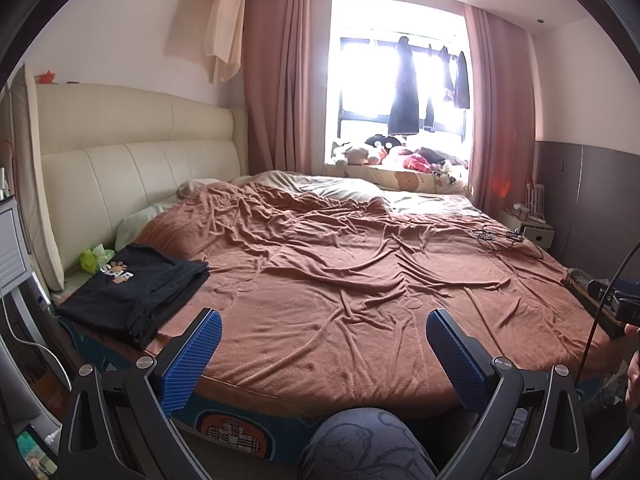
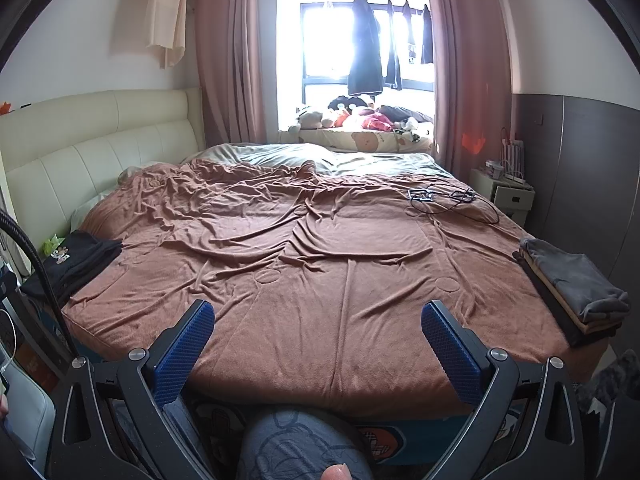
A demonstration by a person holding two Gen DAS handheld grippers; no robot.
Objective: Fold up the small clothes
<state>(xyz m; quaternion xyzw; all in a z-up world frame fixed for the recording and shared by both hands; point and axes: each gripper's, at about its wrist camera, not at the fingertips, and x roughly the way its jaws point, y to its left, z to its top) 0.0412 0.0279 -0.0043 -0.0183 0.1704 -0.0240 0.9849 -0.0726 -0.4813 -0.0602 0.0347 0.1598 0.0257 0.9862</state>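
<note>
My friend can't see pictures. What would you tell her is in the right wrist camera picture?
An open right hand-held gripper hovers over a brown blanket on a bed. Folded black clothes sit at its left edge, a folded clothes stack at its right.

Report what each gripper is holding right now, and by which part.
Nothing is held. The left gripper and the right gripper both hover with jaws wide open over the wrinkled brown bedspread, nothing between them.
</note>
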